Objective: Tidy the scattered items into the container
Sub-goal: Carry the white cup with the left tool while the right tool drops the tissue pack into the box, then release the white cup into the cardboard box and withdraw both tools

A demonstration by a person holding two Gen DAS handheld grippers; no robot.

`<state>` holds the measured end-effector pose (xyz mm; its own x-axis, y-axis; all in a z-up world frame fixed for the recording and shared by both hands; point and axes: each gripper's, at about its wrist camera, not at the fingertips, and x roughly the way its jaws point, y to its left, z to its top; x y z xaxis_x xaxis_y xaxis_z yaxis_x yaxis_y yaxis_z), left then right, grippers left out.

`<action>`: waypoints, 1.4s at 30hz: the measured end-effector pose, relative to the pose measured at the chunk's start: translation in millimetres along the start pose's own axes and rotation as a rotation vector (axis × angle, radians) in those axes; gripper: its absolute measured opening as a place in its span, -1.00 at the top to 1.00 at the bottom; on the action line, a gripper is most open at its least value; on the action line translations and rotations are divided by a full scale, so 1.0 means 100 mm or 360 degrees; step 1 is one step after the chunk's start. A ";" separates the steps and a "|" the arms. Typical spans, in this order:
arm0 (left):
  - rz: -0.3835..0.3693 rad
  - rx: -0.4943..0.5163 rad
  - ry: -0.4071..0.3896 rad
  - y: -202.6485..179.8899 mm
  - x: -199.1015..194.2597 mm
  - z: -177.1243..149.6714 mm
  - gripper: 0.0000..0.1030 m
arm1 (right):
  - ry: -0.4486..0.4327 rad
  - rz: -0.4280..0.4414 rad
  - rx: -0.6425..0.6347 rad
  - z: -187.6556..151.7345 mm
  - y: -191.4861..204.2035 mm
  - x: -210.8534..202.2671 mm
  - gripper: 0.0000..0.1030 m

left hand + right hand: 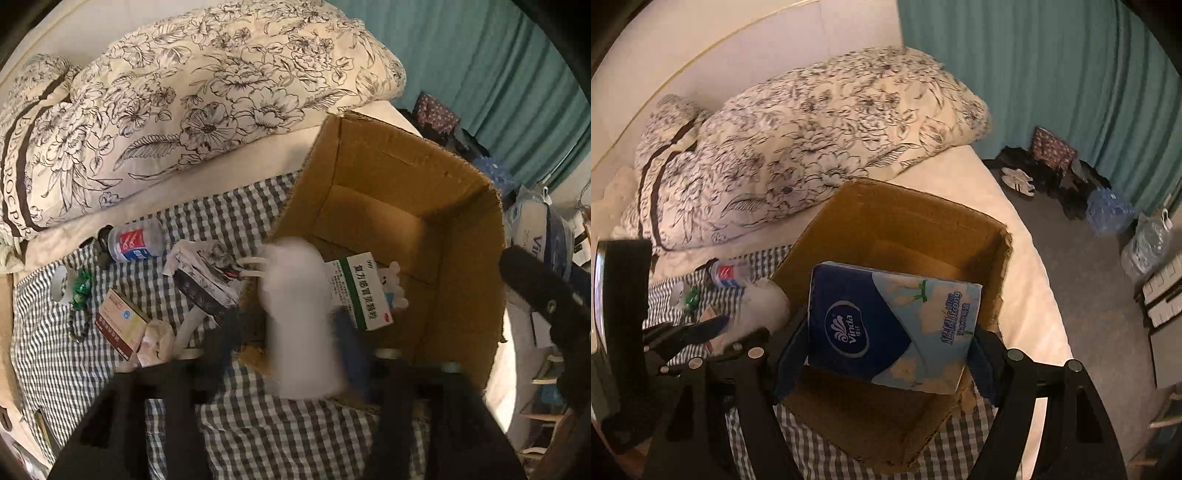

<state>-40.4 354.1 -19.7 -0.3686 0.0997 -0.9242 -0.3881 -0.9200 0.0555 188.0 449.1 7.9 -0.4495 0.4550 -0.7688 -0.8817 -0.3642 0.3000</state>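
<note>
Cardboard box (897,236) on bed, open top. Right gripper (886,354) clasps tissue pack (890,328) by short ends above box: light, soft, squashes. Left gripper (291,354) spread, blurred white bottle (295,314) loose between jaws at near rim.

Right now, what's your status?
Left claw open, white bottle loose between its fingers at cardboard box rim. Right claw grips Vinda tissue pack over box. Nothing blocking.

Brown cardboard box (897,221), navy-and-pale-blue tissue pack (886,325), black-and-white gingham cloth (280,435) — teal curtain (1034,74) behind.
</note>
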 end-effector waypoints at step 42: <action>0.0223 -0.0428 -0.0270 3.08 -1.09 -1.13 -0.81 | -0.0257 0.0165 -0.0122 -0.77 2.25 -0.96 -0.68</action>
<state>-23.9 17.0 55.6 -0.5463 0.0061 -0.8376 -0.0954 -0.9939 0.0550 43.8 261.3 105.5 -0.5599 0.5339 -0.6336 -0.8187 -0.4740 0.3241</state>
